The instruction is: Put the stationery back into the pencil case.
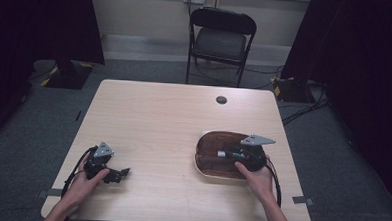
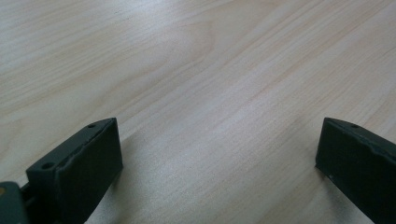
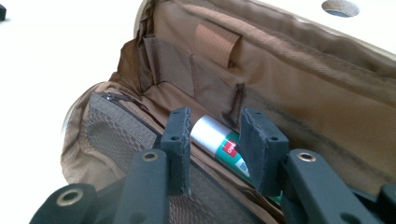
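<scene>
The tube, silver-capped with a green and red label, is partly hidden: its lower end is cut off behind the right tongs, whose jaws stand narrow on either side of it, touching it as far as can be told. It lies in the open brown pouch on the right of the table, its long axis running along the pouch floor beside a mesh pocket. The left tongs rest wide apart over bare wood, holding nothing.

Tube label unreadable, lower end hidden.
</scene>
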The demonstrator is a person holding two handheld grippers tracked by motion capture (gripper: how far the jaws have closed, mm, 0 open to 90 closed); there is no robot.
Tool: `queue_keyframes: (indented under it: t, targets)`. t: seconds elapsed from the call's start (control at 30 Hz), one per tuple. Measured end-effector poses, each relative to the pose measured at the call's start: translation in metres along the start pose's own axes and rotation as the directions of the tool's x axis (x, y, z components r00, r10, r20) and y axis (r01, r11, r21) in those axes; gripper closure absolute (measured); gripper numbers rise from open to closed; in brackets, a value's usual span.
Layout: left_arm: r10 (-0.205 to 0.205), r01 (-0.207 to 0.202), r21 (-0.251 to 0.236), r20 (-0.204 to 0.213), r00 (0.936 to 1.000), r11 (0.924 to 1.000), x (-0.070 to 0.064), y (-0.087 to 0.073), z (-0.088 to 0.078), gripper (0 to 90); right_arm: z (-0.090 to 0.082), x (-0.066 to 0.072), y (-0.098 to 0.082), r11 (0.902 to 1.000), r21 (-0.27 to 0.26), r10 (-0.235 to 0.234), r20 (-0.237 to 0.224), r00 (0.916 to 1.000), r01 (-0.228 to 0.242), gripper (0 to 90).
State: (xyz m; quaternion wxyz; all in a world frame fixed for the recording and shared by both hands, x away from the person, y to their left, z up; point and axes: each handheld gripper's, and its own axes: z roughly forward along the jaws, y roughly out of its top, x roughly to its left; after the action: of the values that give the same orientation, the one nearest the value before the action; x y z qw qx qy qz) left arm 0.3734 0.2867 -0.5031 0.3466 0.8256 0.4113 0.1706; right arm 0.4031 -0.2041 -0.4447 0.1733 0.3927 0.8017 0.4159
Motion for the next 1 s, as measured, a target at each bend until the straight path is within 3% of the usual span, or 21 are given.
queue_keyframes:
  t: [0.4,0.8,1.0]
  targets:
    - [0.0,0.0,0.0,0.0,1.0,1.0,0.0,0.0,0.0,0.0,-0.019,0.0,-0.004,0.999,-0.041,0.02,0.021,0.9996,-0.019,53.3]
    - [0.003,-0.003,0.001,0.0,1.0,1.0,0.0,0.0,0.0,0.0,-0.057,-0.002,-0.032,0.9969,-0.069,0.043,0.075,0.9962,-0.038,37.9]
    - [0.002,-0.002,0.001,0.0,1.0,1.0,0.0,0.0,0.0,0.0,-0.074,-0.013,-0.048,0.9932,-0.069,0.102,0.131,0.9861,-0.094,31.9]
